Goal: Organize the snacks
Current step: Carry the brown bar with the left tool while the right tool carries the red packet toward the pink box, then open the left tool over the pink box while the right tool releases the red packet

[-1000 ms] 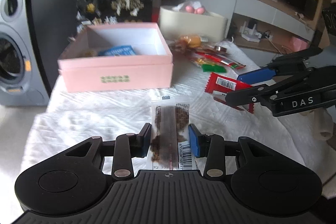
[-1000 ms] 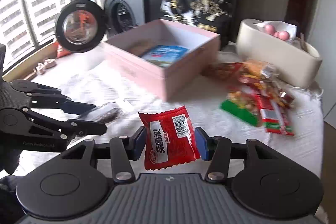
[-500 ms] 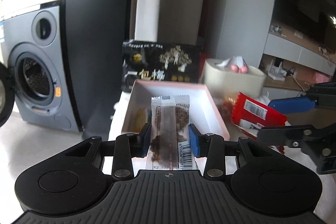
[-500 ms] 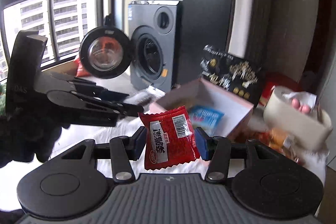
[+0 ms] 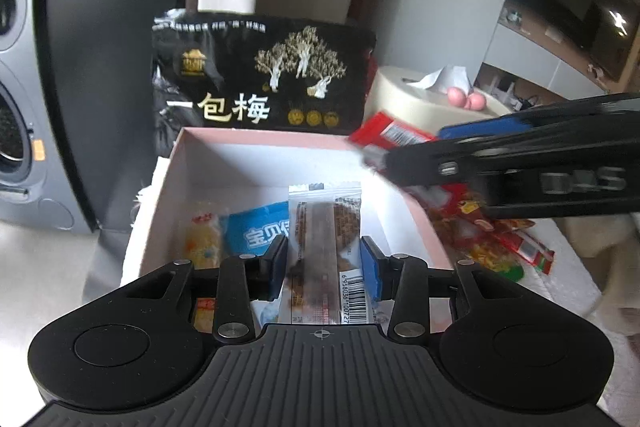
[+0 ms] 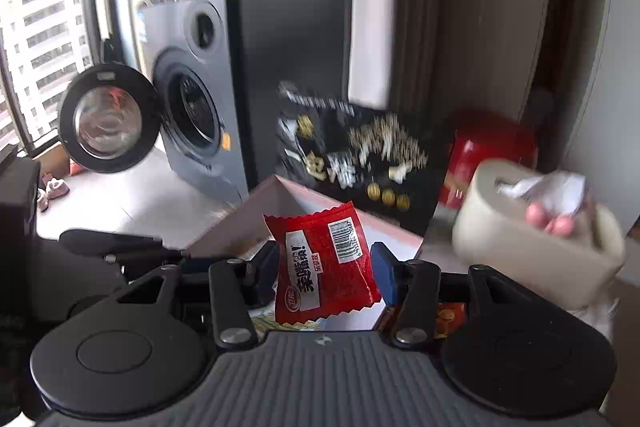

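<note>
Left wrist view is now filled at its centre by the pink box [image 5: 404, 203], which a second ago lay well up the frame beyond a stretch of white-covered worktop [image 5: 568, 267]; both tools have since been carried from the worktop to the box opening. Behind the box, in the upper middle of the frame, the black plum bag [image 5: 260, 75] is seen standing, and to its right the cream tissue holder [image 5: 416, 99]. Loose snack packets [image 5: 492, 239] are left on the worktop at right of the box.

At right of the same frame the right tool [image 5: 376, 151] is seen blurred, reaching over the far right corner of the box. In the right wrist view it [image 6: 326, 263] is clamped on the red snack packet [image 6: 324, 263], with the box rim just beyond the packet.

At lower centre the left tool [image 5: 324, 263] is clamped on the clear-wrapped brown snack bar [image 5: 324, 243], held upright over the box interior. Beneath it, on the box floor, a blue packet [image 5: 256, 233] and a yellow packet [image 5: 200, 239] are already lying.

From this it is judged that two snacks are stored, two more are at the point of release, and the pile at right is yet to be gathered. Both items appear light and flat, so a simple opening of each tool over the box should be enough.
</note>
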`<move>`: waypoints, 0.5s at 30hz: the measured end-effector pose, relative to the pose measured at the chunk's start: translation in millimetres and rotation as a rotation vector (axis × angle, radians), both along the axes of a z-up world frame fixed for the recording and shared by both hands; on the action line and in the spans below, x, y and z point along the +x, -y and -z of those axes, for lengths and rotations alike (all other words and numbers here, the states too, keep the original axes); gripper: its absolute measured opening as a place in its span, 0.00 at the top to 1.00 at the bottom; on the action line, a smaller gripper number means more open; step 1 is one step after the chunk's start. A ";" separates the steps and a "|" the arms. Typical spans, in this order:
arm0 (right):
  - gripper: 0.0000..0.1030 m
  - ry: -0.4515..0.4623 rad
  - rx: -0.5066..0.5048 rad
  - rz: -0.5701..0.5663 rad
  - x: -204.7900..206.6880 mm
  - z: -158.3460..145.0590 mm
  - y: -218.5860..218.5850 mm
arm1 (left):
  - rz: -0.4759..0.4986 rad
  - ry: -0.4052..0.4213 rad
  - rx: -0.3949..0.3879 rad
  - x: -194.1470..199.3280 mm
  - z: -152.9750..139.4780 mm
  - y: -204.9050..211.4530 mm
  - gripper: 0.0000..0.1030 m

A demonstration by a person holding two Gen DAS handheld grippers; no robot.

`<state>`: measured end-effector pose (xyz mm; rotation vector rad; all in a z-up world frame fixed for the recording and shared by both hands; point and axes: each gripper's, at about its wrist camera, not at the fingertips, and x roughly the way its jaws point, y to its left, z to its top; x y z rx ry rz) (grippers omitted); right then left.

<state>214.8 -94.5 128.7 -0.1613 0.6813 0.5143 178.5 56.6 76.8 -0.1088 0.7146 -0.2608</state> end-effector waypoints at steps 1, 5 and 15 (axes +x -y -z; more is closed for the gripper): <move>0.52 -0.020 0.000 0.008 8.0 7.9 -1.7 | -0.003 0.012 0.016 2.0 4.0 0.7 0.55; 0.45 -0.091 0.021 0.032 36.6 37.7 -7.3 | -0.014 0.024 0.081 7.9 13.3 1.4 0.54; 0.41 -0.197 0.113 0.019 54.8 59.3 6.4 | -0.012 -0.058 -0.064 17.8 18.7 -18.3 0.56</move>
